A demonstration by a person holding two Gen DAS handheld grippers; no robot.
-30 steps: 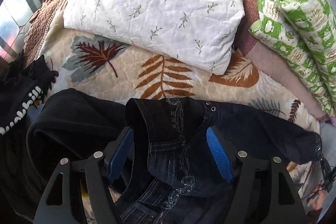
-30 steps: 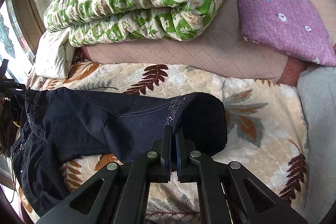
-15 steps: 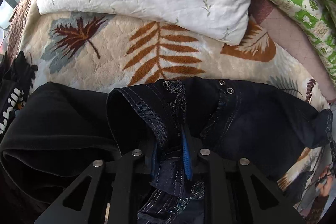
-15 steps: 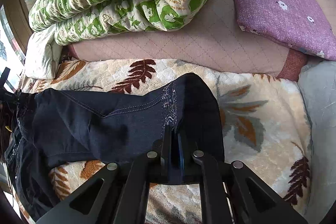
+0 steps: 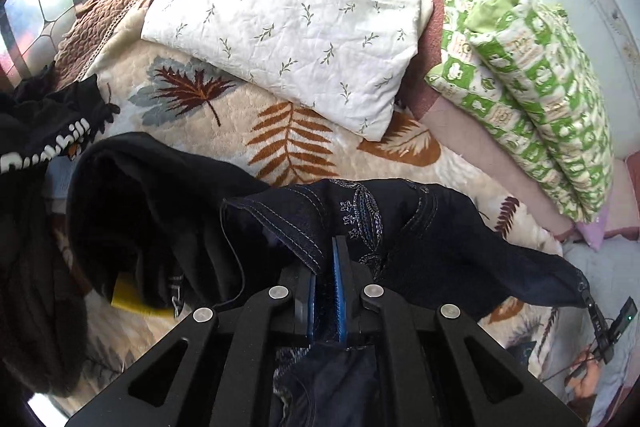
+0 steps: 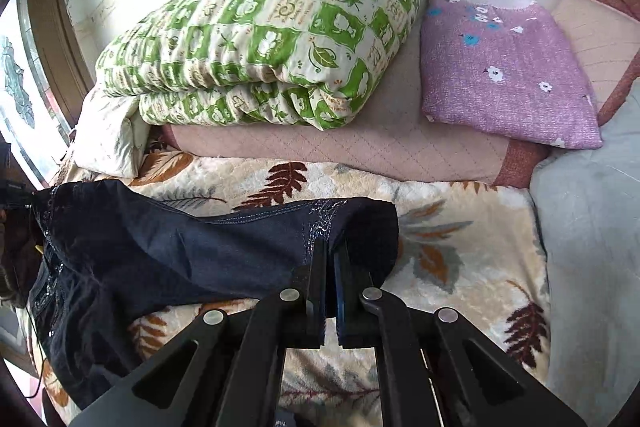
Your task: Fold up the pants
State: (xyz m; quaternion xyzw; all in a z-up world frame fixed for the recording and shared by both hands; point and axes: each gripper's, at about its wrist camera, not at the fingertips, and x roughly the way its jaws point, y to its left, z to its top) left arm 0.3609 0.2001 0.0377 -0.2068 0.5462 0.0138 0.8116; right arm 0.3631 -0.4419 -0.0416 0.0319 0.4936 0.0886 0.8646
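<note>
Nearby, black clothes (image 5: 140,211) crowd the left gripper (image 5: 325,267), while both it and the right gripper (image 6: 329,259) pinch the dark jeans (image 6: 180,251), stretched crosswise over the leaf-print blanket (image 6: 460,259).

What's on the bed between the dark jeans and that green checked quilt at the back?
In the right wrist view, nothing sits there: only the leaf-print blanket and a strip of pink quilted cover separate the jeans from the green checked quilt.
</note>
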